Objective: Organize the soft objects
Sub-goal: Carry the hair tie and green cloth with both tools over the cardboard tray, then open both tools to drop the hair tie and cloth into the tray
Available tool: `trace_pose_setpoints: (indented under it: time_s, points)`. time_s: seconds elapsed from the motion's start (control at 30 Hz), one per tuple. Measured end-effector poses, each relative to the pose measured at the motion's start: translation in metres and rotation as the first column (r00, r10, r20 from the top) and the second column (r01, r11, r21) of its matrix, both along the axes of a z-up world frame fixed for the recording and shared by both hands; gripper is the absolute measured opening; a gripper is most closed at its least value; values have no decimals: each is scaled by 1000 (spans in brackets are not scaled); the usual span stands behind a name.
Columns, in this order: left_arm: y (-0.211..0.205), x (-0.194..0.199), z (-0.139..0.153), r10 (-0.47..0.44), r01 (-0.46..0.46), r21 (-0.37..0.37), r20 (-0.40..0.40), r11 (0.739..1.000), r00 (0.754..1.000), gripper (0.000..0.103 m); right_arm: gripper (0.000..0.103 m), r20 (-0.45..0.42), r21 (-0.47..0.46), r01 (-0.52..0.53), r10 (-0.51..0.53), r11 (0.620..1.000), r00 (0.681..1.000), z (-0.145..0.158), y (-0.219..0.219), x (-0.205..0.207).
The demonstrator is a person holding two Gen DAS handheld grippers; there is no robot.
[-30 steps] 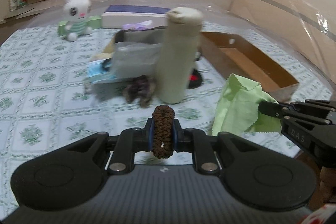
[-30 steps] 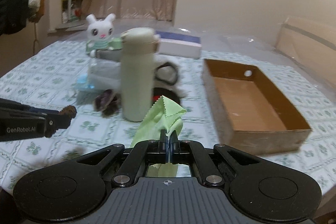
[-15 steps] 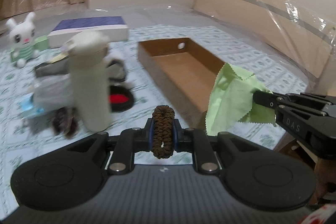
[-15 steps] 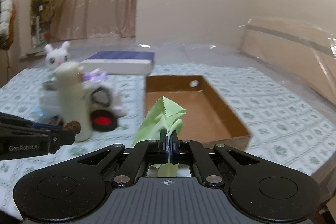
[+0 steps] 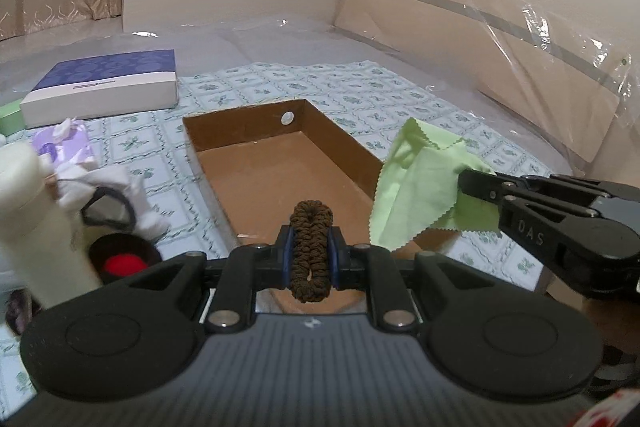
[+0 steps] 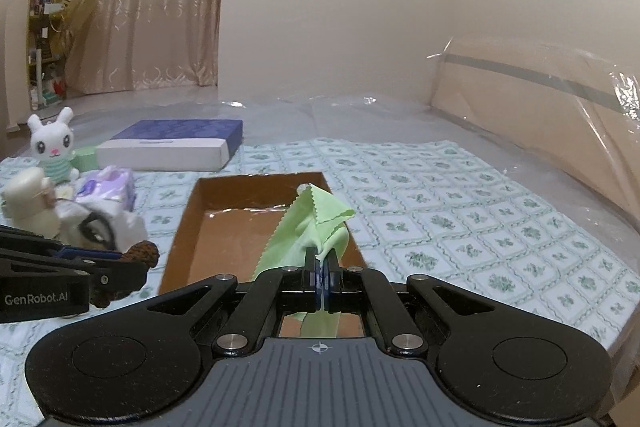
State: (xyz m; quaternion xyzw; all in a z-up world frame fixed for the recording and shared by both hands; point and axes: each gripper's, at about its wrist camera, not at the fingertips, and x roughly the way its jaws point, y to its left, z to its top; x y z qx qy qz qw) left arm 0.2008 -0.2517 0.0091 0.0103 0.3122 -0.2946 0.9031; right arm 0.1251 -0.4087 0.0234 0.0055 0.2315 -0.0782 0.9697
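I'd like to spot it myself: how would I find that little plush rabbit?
Start at the open brown cardboard box on the patterned tablecloth, then look far left, past the flat blue-and-white box. There sits the white plush rabbit: the only thing with upright ears and a striped green shirt.

The right claw (image 5: 466,181) reads "DAS" on its side; the left claw (image 6: 140,269) reads "GenRobot.AI".

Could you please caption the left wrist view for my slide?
Left hand-held gripper holding a scrunchie above an empty cardboard box.

Brown scrunchie (image 5: 311,250), light-green cloth (image 5: 420,187), brown cardboard box (image 5: 280,163), green-and-white floral-tiled tablecloth (image 6: 460,227).
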Motion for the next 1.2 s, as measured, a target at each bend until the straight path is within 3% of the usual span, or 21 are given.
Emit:
trace_pose_setpoints:
  time_s: [0.37,0.53,0.63,1.1,1.2]
  points:
    - [-27,35,-22,14,-14,0,-50,1000,999,22,1,-54,37,-33,35,999,998,-26,-22,35]
    - [-30,41,-30,25,-24,13,-66,1000,997,46,2,-80,67,-41,46,997,996,-38,-28,43]
    - [-25,39,-33,37,-36,20,-58,999,998,54,2,-89,70,-42,49,997,995,-43,-29,44]
    - [0,16,-31,69,-68,14,-49,998,996,54,3,-104,108,-51,63,993,993,-54,-34,47]
    - [4,10,-33,71,-71,16,-52,997,996,55,22,-109,105,-38,49,994,993,-56,-36,43]
